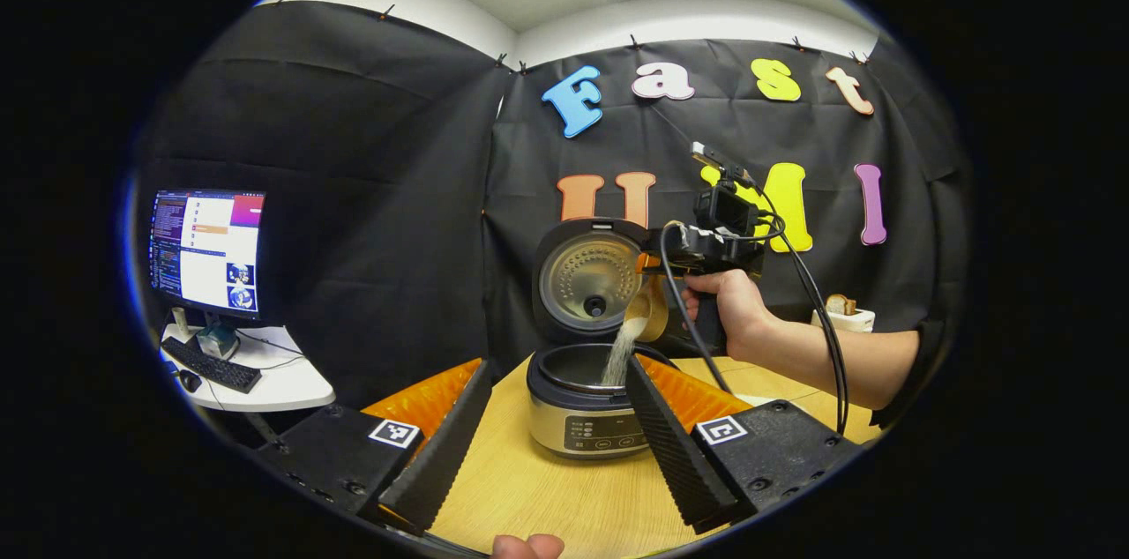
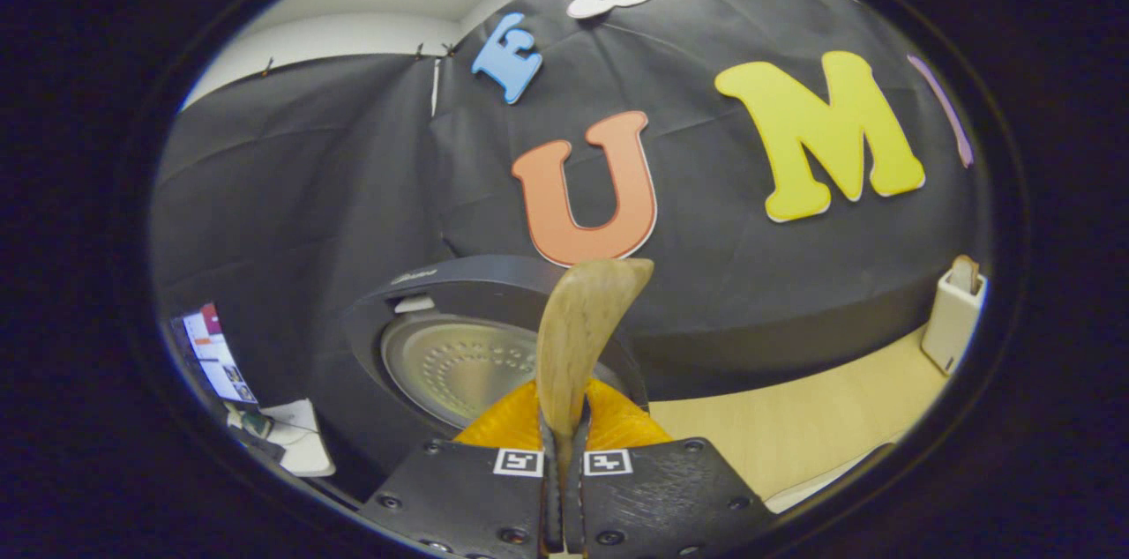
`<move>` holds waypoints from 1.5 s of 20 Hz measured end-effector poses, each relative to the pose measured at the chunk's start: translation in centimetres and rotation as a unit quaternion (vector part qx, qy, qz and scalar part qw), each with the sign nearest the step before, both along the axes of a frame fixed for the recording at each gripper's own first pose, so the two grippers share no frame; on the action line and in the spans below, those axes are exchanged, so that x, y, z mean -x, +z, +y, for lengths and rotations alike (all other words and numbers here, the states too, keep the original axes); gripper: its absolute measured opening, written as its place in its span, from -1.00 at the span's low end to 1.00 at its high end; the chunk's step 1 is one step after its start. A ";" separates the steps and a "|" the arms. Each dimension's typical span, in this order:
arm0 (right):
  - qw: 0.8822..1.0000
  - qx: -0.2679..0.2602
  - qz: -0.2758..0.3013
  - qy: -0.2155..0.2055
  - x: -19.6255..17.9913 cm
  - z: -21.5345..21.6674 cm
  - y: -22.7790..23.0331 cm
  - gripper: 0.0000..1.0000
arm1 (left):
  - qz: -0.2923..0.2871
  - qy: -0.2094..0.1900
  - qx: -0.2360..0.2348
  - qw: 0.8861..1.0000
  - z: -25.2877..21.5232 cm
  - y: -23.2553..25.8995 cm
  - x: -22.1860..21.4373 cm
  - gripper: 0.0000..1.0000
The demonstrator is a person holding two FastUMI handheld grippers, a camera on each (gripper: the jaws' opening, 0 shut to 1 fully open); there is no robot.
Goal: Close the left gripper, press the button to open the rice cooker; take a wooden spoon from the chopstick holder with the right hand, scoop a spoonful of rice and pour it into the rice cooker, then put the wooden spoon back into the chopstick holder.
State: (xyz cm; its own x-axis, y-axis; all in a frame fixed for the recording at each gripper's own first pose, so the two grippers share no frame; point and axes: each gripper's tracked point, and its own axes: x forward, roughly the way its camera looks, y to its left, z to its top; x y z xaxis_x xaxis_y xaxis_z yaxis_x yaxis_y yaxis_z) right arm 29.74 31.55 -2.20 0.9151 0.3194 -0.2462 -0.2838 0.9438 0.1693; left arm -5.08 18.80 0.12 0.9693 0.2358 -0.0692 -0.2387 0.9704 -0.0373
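In the left gripper view, the left gripper (image 1: pixel 538 440) is seen at the bottom with its two fingers (image 1: pixel 441 444) spread wide apart, and nothing is held between them. Between and just beyond the fingertips, the rice cooker (image 1: pixel 582 418) is placed on the wooden table (image 1: pixel 538 497). Its lid (image 1: pixel 586 277) is raised upright behind the pot. Above the pot, the wooden spoon (image 1: pixel 646 310) is tilted, and a stream of rice (image 1: pixel 622 352) is falling from it into the pot. The spoon is held by the right gripper (image 1: pixel 697 250), which is carried by a hand (image 1: pixel 732 303) farther back.

In the right gripper view, the right gripper (image 2: pixel 563 471) has its fingers pressed on the handle of the wooden spoon (image 2: pixel 578 339), which stands up from between them. Beyond the spoon, the open lid (image 2: pixel 450 356) is seen. Far to the right of the fingers, the white chopstick holder (image 2: pixel 953 316) stands on the table (image 2: pixel 794 427).
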 end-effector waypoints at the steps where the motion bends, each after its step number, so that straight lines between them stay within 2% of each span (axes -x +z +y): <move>1: 1.000 0.016 -0.006 0.004 0.0 0.5 0.0 -0.92 | 0.000 0.001 0.002 1.000 0.1 0.0 0.1 0.96; 5: 0.996 0.080 -0.036 0.021 0.7 2.1 0.2 -0.92 | -0.007 0.003 0.008 1.000 0.2 0.6 0.5 0.95; 9: 0.982 0.159 -0.095 0.044 1.7 3.8 1.3 -0.96 | -0.007 0.012 0.005 1.000 0.6 0.5 0.7 0.95; 14: 0.973 0.188 -0.126 0.039 1.9 4.3 2.3 -0.96 | -0.008 0.013 0.003 1.000 0.6 0.7 0.6 0.95; 15: 0.971 0.196 -0.131 0.037 2.0 4.4 2.4 -0.91 | -0.008 0.013 0.002 1.000 0.6 0.7 0.6 0.95; 16: 0.970 0.199 -0.133 0.038 2.1 4.5 2.4 -1.00 | -0.010 0.015 0.001 1.000 0.5 0.9 0.7 0.95; 17: 0.971 0.196 -0.130 0.041 2.1 4.6 2.3 -0.96 | -0.011 0.017 0.000 1.000 0.5 1.0 0.8 0.95; 20: 0.980 0.162 -0.107 0.049 2.4 4.3 2.0 -0.96 | -0.013 0.019 0.002 1.000 0.6 1.0 0.9 0.95; 23: 0.994 0.088 -0.050 0.036 2.2 2.7 1.3 -0.96 | -0.015 0.012 0.013 1.000 0.1 1.0 0.7 0.95; 25: 0.999 0.038 -0.008 0.027 2.0 1.2 0.7 -0.96 | -0.016 0.008 0.020 1.000 -0.3 0.9 0.6 0.96; 28: 0.998 -0.048 0.041 0.012 1.8 -2.1 0.9 -0.96 | -0.019 0.006 0.021 1.000 -0.7 1.2 0.3 0.95; 30: 0.993 -0.099 0.065 -0.014 1.7 -5.8 1.2 -0.96 | -0.022 -0.012 0.038 0.999 -2.1 1.1 -0.2 0.95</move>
State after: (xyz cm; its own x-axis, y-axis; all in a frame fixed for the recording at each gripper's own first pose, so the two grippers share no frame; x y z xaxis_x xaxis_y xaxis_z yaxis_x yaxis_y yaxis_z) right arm 28.01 25.77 -1.03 0.8893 0.3477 -0.2972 -0.2216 0.8959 0.3851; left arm -4.91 16.72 1.24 0.9771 0.2082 -0.0430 -0.2119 0.9699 -0.1202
